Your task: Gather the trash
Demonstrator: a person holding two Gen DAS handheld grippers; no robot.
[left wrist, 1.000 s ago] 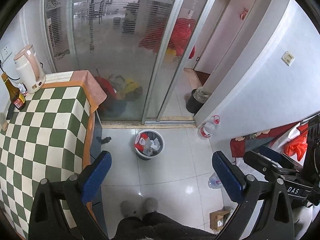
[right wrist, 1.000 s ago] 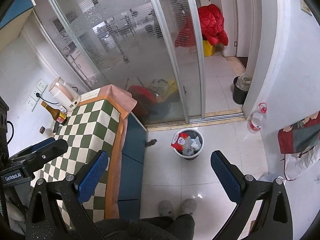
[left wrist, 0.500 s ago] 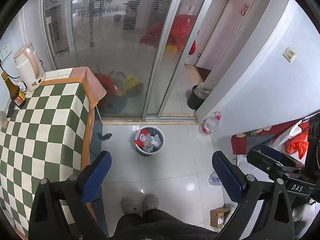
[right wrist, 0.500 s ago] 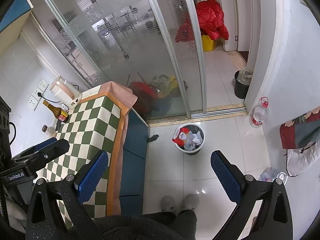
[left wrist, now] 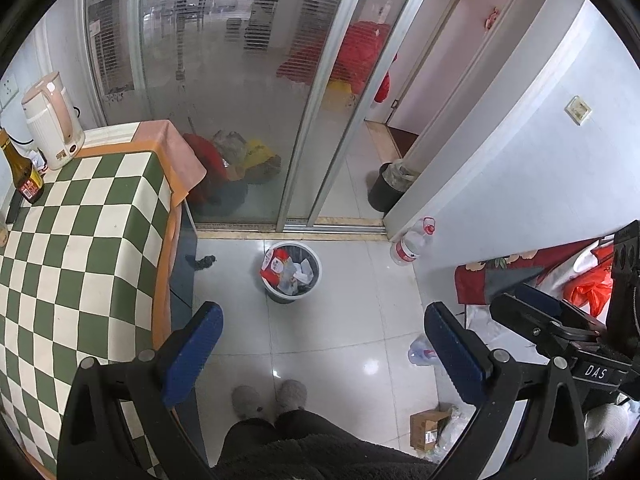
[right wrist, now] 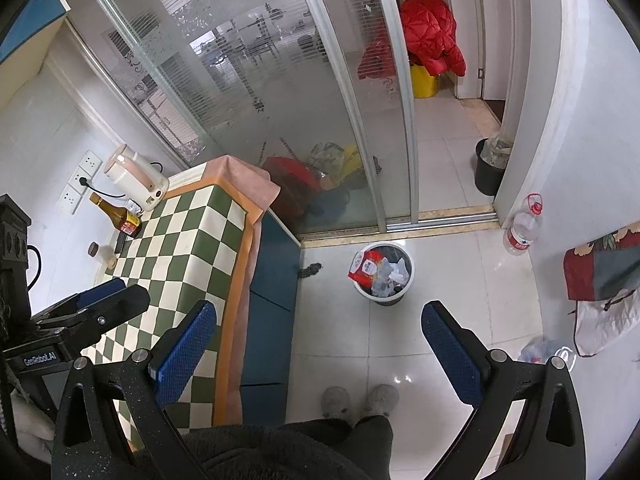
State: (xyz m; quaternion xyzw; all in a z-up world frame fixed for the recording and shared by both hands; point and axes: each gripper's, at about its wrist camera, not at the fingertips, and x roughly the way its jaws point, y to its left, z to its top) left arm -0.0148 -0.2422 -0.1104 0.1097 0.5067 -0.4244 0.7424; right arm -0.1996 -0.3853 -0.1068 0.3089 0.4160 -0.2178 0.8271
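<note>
A white trash bin (left wrist: 276,294) (right wrist: 366,290) stands on the tiled floor, full of wrappers with a red packet on top. My left gripper (left wrist: 322,328) is held high above the floor, open and with nothing in it. My right gripper (right wrist: 318,320) is just as high, open, its blue pads bare. A crushed clear plastic bottle (left wrist: 420,354) (right wrist: 538,350) lies on the floor to the right. A small cardboard box (left wrist: 428,428) sits nearer, and a dark scrap (left wrist: 204,261) (right wrist: 311,269) lies by the cabinet.
A table with a green checked cloth (left wrist: 80,240) (right wrist: 188,240) carries a kettle (left wrist: 52,120) and a brown bottle (left wrist: 22,172). Glass sliding doors (left wrist: 240,100) stand behind the bin. A water jug (left wrist: 410,246), a black bin (left wrist: 386,192) and the person's slippers (left wrist: 268,398) are on the floor.
Both views have drifted slightly, so the bin sits a little higher in each frame. Both grippers stay open and hold nothing.
</note>
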